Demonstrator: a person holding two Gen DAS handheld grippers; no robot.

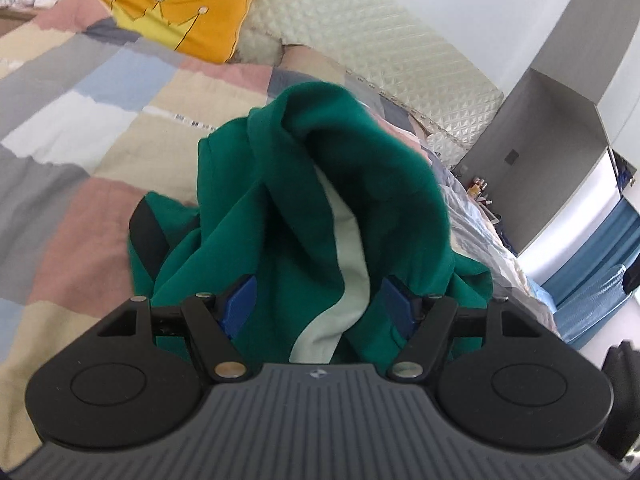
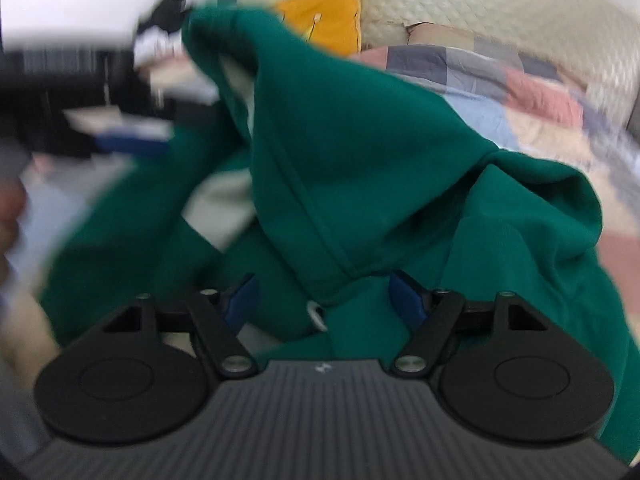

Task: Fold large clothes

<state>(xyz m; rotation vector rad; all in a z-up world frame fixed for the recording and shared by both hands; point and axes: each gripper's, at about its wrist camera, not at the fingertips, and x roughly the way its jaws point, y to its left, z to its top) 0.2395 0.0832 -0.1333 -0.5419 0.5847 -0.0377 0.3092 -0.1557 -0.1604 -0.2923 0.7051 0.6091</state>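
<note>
On the patchwork bed [image 1: 80, 152], one green hoodie [image 1: 288, 208] bunches between two released grippers, left [image 1: 320, 300] and right [image 2: 322, 300].

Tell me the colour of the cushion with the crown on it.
The cushion is orange-yellow with a lighter yellow crown; the left wrist view shows it best.

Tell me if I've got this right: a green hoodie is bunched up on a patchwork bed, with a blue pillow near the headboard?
Not quite. The pillow is yellow-orange, not blue, as the left wrist view shows. The rest holds: the green hoodie is bunched up on the patchwork bed, and the pillow lies near the headboard.
</note>
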